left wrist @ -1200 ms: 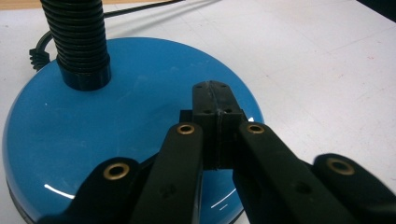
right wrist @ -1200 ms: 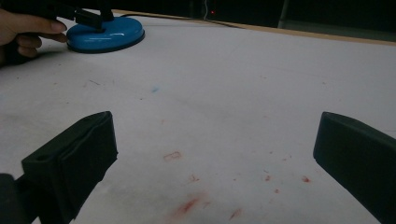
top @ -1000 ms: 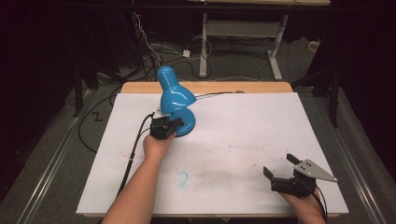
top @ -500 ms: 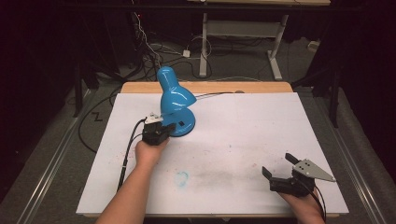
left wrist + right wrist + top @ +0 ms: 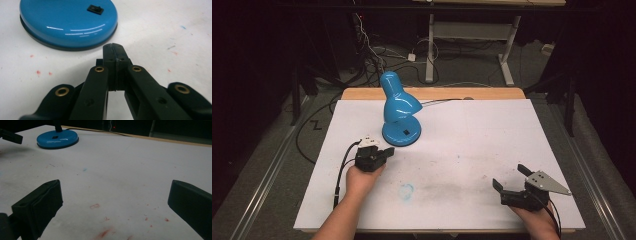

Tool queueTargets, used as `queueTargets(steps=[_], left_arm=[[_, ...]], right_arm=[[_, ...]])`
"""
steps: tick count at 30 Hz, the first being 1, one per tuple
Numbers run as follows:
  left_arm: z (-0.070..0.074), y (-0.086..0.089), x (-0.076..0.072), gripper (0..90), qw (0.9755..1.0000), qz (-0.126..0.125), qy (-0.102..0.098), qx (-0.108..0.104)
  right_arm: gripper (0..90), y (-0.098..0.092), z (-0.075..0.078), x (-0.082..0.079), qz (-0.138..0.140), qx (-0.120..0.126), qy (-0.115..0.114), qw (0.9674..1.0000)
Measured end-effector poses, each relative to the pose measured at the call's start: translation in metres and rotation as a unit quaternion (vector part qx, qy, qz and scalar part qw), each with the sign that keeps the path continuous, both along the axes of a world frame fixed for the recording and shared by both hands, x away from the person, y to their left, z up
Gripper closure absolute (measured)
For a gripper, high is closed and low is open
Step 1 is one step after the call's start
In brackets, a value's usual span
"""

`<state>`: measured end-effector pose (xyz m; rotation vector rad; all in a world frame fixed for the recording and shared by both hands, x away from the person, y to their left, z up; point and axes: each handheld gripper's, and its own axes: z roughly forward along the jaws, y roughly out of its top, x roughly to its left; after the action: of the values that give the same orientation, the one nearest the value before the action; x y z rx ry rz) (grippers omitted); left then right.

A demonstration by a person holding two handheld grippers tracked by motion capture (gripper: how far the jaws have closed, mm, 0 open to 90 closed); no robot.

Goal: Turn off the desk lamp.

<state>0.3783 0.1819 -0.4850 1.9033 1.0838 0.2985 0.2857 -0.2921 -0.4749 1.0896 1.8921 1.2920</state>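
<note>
Left hand-held gripper (image 5: 113, 48) pressed together, empty, near blue lamp (image 5: 401, 111) base — right hand-held gripper (image 5: 510, 181) spread wide.

The left gripper (image 5: 379, 155) sits out ahead of the person's left hand (image 5: 361, 176), the forearm reaching up from the bottom edge; its jaws are pressed together, tips meeting, as the left gripper view (image 5: 113, 50) shows. The right gripper (image 5: 510, 184) sits low at the near right, held in the right hand (image 5: 537, 217), jaws spread wide apart (image 5: 115, 202), with nothing between them.
</note>
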Motion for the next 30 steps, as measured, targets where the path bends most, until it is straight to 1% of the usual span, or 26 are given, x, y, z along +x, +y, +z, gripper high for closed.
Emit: queueTargets(steps=[1,2,3,4,5,7,9,10,11,12,14,18,20,21,23,24,26,30], left_arm=[[0.0,0.0,0.0,88.4,1.0,0.0,0.0,0.0],[0.002,0.002,-0.007,88.4,1.0,0.0,-0.004,0.002],[0.002,0.002,-0.007,88.4,1.0,0.0,-0.004,0.002],[0.003,0.005,-0.014,88.4,1.0,-0.001,-0.006,-0.003],[0.003,0.005,-0.014,88.4,1.0,-0.001,-0.006,-0.003],[0.003,0.008,-0.022,88.4,0.9999,-0.004,-0.012,-0.005],[0.003,0.01,-0.03,88.3,0.9998,-0.005,-0.017,0.0],[0.003,0.012,-0.039,88.4,0.9998,-0.008,-0.021,0.001],[0.003,0.012,-0.039,88.3,0.9998,-0.008,-0.021,0.001],[0.003,0.014,-0.043,88.3,0.9997,-0.009,-0.022,-0.002],[0.004,0.017,-0.054,88.3,0.9995,-0.011,-0.026,-0.017],[0.006,0.014,-0.075,88.3,0.9986,-0.026,-0.045,-0.005],[0.006,0.015,-0.082,88.3,0.9982,-0.029,-0.05,-0.012],[0.005,0.016,-0.084,88.3,0.9981,-0.031,-0.052,-0.015],[0.005,0.015,-0.085,88.2,0.9978,-0.033,-0.058,-0.006],[0.004,0.014,-0.084,88.2,0.9978,-0.033,-0.056,-0.011],[0.003,0.015,-0.081,88.2,0.9978,-0.031,-0.055,-0.017],[0.001,0.017,-0.078,88.1,0.9981,-0.029,-0.053,-0.012]], right_arm=[[0.2,0.0,0.0,-0.001,-0.002,0.002,0.002,1.0],[0.2,-0.001,0.0,0.0,-0.001,0.001,0.0,1.0],[0.2,-0.001,0.0,0.0,-0.001,0.001,0.0,1.0],[0.2,-0.001,0.001,-0.001,-0.001,0.001,0.0,1.0],[0.2,-0.001,0.001,-0.001,-0.001,0.001,0.0,1.0],[0.2,-0.002,0.001,-0.002,-0.004,0.004,0.0,1.0],[0.2,-0.003,0.001,-0.001,-0.004,0.003,-0.001,1.0],[0.2,-0.003,0.001,-0.002,-0.004,0.002,-0.002,1.0],[0.2,-0.003,0.001,-0.002,-0.004,0.002,-0.002,1.0],[0.2,-0.003,0.001,-0.002,-0.003,0.002,-0.003,1.0],[0.2,-0.002,0.001,-0.002,-0.005,0.002,0.0,1.0],[0.2,-0.002,0.0,-0.002,-0.004,0.0,-0.001,1.0],[0.2,0.0,-0.001,-0.002,-0.002,-0.003,0.001,1.0],[0.2,0.0,-0.001,-0.002,-0.002,-0.003,0.001,1.0],[0.2,0.002,-0.002,-0.002,0.001,-0.006,0.003,1.0],[0.2,0.005,-0.002,0.0,0.004,-0.011,0.003,0.9999],[0.2,0.007,-0.003,0.001,0.004,-0.01,0.004,0.9999],[0.2,0.009,-0.004,0.001,0.004,-0.012,0.007,0.9999]])
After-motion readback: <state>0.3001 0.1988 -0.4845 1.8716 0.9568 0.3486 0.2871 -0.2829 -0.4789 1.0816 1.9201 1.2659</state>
